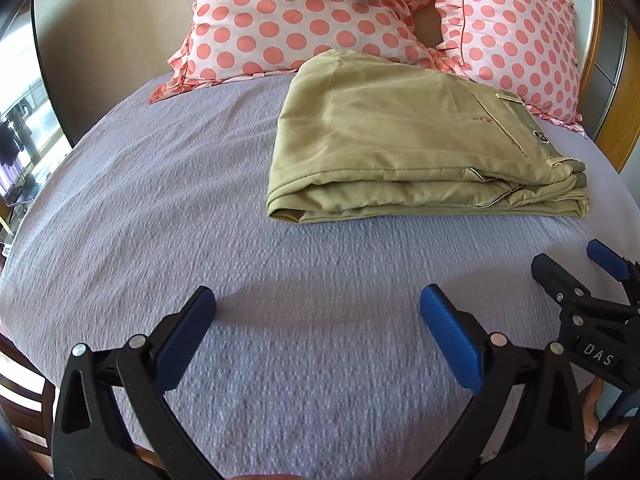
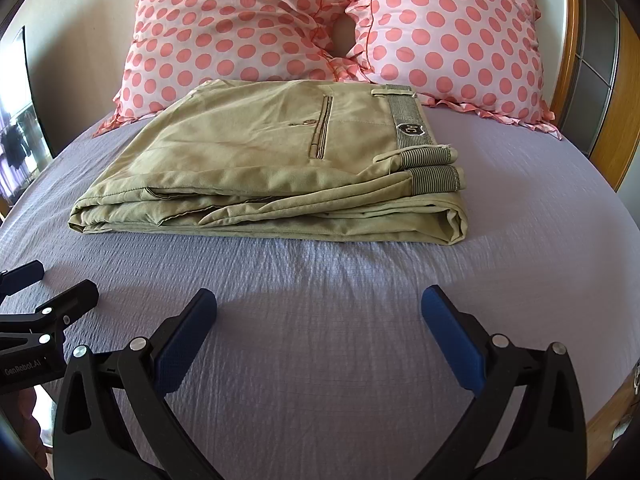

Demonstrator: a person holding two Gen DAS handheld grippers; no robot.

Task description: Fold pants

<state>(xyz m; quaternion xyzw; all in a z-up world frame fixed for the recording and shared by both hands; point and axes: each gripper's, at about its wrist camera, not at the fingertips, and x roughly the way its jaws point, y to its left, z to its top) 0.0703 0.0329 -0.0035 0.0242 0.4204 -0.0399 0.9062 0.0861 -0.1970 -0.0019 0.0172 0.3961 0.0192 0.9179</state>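
Khaki pants (image 2: 272,164) lie folded in a thick stack on the lilac bedspread (image 2: 320,340), ahead of both your tongs and touching neither. Your left gripper (image 1: 318,312) and right gripper (image 2: 320,312) hover side by side, fingers spread wide and holding nothing. Beyond the pants, two polka-dot pillows (image 2: 240,24) lean against the wooden headboard (image 2: 628,92).

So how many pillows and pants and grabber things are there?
Polka-dot pillows: 2
Folded khaki pants: 1
Grippers: 2, left gripper and right gripper, both open
Total: 5
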